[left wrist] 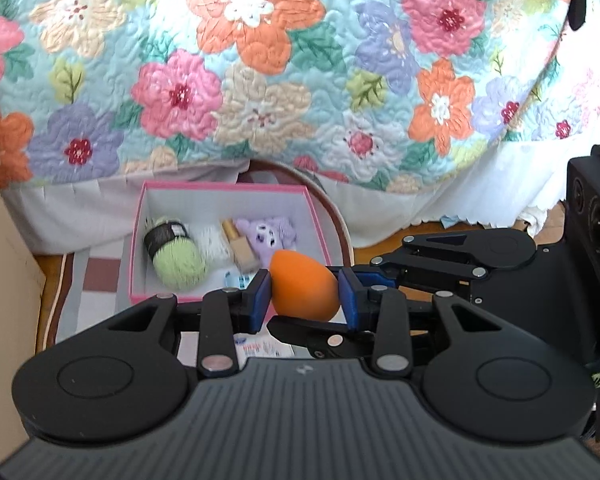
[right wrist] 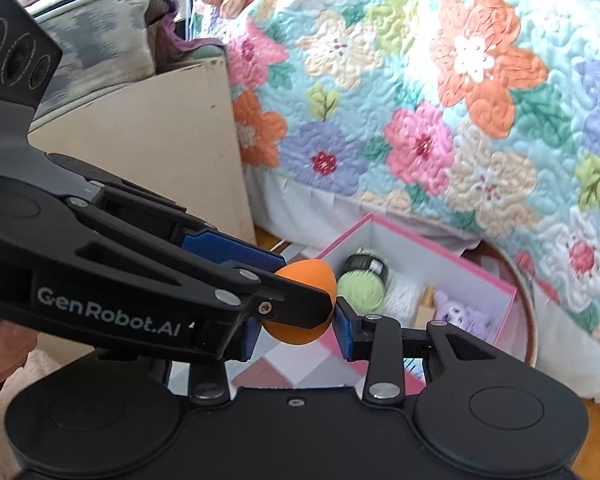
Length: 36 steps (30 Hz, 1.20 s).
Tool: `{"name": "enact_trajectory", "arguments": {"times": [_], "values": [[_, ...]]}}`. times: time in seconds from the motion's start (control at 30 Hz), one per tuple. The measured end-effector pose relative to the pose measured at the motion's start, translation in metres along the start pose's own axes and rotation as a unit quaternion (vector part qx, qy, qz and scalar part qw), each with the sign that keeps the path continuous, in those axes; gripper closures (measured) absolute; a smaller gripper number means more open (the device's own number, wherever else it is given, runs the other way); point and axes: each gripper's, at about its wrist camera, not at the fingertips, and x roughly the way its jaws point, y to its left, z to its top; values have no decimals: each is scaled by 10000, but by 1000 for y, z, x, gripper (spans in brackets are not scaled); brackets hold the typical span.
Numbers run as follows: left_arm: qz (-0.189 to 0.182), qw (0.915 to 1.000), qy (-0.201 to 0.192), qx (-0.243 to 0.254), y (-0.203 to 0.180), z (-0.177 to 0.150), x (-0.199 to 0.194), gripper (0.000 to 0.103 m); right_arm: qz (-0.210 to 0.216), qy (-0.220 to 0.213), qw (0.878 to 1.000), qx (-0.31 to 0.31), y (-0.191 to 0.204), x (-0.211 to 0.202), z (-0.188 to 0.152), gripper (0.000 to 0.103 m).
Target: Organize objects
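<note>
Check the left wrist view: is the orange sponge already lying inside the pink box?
No, the orange sponge sits clamped in the left gripper, outside the pink box.

Bright daylight floods both fisheye views, blowing out the white bed skirt (left wrist: 440,200) at right and the floral quilt (right wrist: 440,100), whose edges bow and smear softly, while nearby black gripper housings stay sharp.

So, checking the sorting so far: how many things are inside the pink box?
4 clearly: green yarn ball leftmost, white fluffy item, tan bottle, purple plush toy rightmost. More may lie behind the orange sponge.
</note>
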Motion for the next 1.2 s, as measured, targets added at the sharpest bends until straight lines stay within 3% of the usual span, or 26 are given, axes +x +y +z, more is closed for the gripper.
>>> {"name": "enact_trajectory", "arguments": {"times": [0.33,0.6,0.83,1.0,1.1,1.2], "values": [[-69,9978,260,-600,50,38,92,68,122,408,9983,403,-67,76,26,60],[-313,9889,641,-1300,90,20,187,69,161,1134,9901,812,-120,161,4,60],[-864,9796,936,-1553,90,4,252,68,-533,1673,9788,1054,-148,189,-26,61],[-1016,9748,1042,-1690,82,3,280,68,-1041,2008,9683,1058,-164,201,-35,61],[-1002,9765,945,-1655,79,4,286,68,-1319,2071,9661,804,-166,209,-37,61],[-755,9826,922,-1426,76,5,286,68,-1555,2186,9612,638,-169,216,-39,61]]}}
